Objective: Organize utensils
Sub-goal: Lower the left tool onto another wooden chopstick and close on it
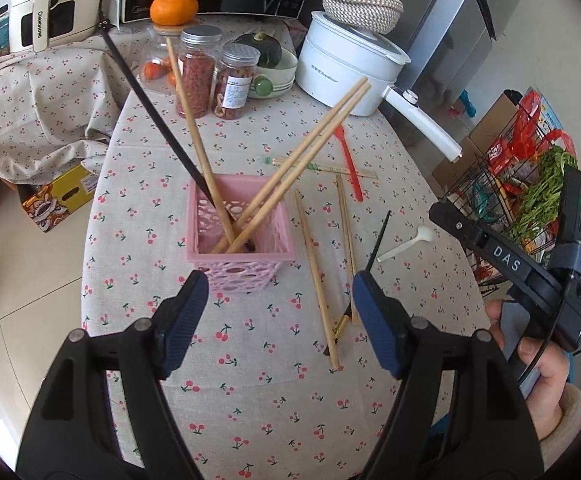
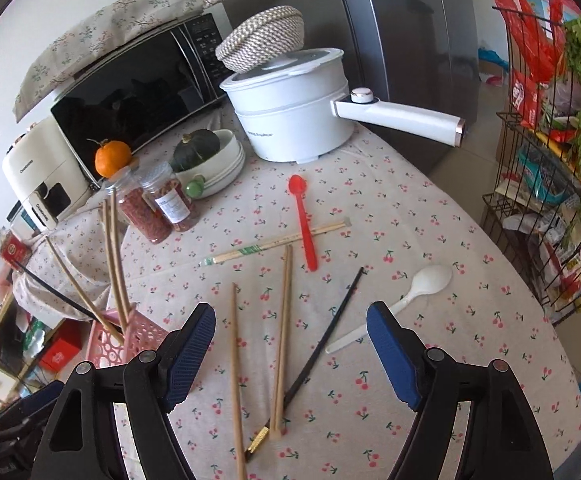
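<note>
A pink perforated basket [image 1: 239,236] stands on the cherry-print tablecloth and holds three wooden chopsticks [image 1: 314,140] and one black chopstick [image 1: 146,100]. It also shows in the right wrist view [image 2: 108,338]. Loose on the cloth lie wooden chopsticks [image 2: 282,332], a black chopstick with a gold end [image 2: 326,332], a wrapped pair of chopsticks [image 2: 274,244], a red spoon [image 2: 304,220] and a white spoon [image 2: 406,298]. My left gripper [image 1: 280,322] is open and empty just in front of the basket. My right gripper [image 2: 290,354] is open and empty above the loose chopsticks.
At the back stand a white electric pot [image 2: 294,108] with a long handle, two spice jars [image 1: 214,76], a bowl with a green squash [image 1: 270,64], an orange [image 1: 173,6] and a microwave [image 2: 138,92]. A wire rack [image 2: 550,184] of groceries stands right of the table.
</note>
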`<state>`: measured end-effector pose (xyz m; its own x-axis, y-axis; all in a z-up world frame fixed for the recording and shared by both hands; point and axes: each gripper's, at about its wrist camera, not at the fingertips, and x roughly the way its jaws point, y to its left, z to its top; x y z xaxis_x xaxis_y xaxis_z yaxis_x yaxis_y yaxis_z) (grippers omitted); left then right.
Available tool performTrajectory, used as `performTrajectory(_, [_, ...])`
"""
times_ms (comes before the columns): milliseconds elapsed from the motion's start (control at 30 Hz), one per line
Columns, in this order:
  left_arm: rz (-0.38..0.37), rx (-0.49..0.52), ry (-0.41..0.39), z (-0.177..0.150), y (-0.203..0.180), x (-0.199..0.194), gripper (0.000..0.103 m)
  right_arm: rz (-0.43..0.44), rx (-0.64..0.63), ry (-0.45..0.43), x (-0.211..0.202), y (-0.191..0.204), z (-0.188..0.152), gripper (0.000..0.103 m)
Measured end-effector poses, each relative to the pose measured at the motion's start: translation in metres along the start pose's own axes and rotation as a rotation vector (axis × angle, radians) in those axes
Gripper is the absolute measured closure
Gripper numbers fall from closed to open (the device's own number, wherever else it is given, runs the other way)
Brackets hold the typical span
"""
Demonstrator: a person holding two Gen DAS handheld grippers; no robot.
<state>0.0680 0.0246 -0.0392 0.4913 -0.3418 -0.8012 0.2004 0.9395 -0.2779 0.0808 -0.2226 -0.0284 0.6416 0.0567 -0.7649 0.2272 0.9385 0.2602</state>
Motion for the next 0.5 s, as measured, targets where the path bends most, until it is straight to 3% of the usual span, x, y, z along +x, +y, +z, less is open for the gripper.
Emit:
performTrajectory(167, [0.008, 0.061, 0.067, -0.009, -0.029, 0.025, 0.028, -0.019, 0.071, 0.142, 0.026, -0.038, 0.003, 0.023])
performTrajectory(233, [0.002, 0.067, 0.087, -0.011, -0.038, 0.035, 0.034, -0.029, 0.102, 0.179, 0.033, -0.054, 0.001, 0.023])
performTrajectory(300, [-0.002, 0.072, 0.109, -0.013, -0.047, 0.048, 0.055, -0.02, 0.132, 0.212, 0.037, -0.067, 0.001, 0.023])
performTrajectory(367, [-0.01, 0.06, 0.135, -0.013, -0.052, 0.062, 0.068, -0.008, 0.149, 0.228, 0.036, -0.078, 0.002, 0.023])
performTrajectory(500, [0.038, 0.033, 0.125, -0.009, -0.06, 0.086, 0.078, -0.003, 0.132, 0.216, 0.027, -0.089, 0.007, 0.023])
